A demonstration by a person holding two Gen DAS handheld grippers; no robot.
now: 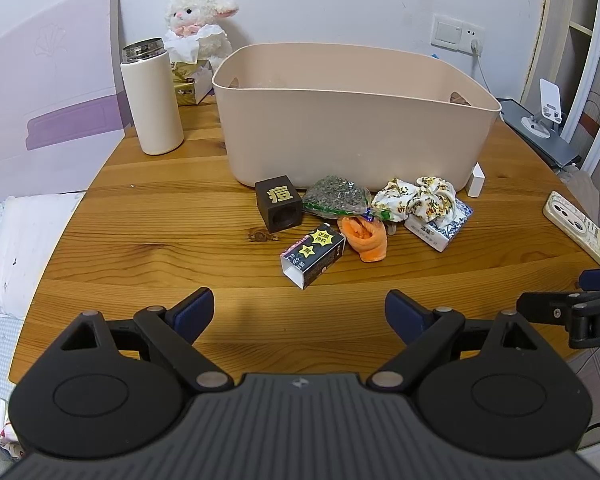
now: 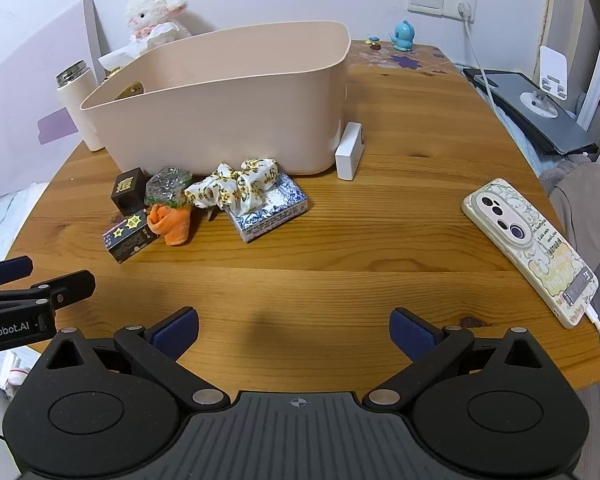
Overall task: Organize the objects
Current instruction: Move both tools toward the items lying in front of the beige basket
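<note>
I had both claws, left [image 1: 299, 312] and right [image 2: 294, 330], spread wide and empty over bare table [image 1: 140, 240]. The clutter sat heaped against the bin [image 1: 352, 120]; grabbing the scrunchie [image 2: 236, 184] risked dragging the tissue pack [image 2: 272, 208] beneath it.

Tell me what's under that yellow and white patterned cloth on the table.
The patterned cloth lies bunched on a blue-and-white box, covering its back part. The box's front and side faces show. Whether anything else lies beneath the cloth is hidden.
</note>
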